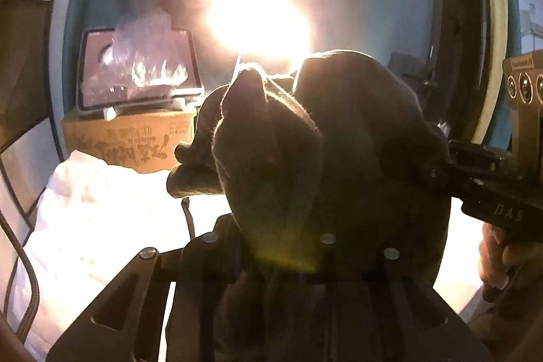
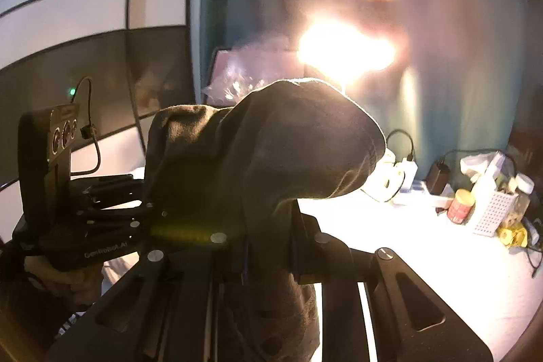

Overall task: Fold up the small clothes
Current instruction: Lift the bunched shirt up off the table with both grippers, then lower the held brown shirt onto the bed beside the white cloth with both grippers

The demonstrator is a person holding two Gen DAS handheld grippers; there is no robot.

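The dark garment (image 1: 332, 138) hangs bunched between both grippers, above the white surface (image 1: 101, 209). The left gripper (image 1: 271, 260) is narrowly clamped on one edge, and the right gripper (image 2: 268, 246) pinches the other, its cloth draping below the fingers.

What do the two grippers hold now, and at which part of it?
Both hold one dark grey fleecy garment, lifted above the white surface. The left gripper and right gripper each pinch bunched cloth; which edge or corner cannot be told.
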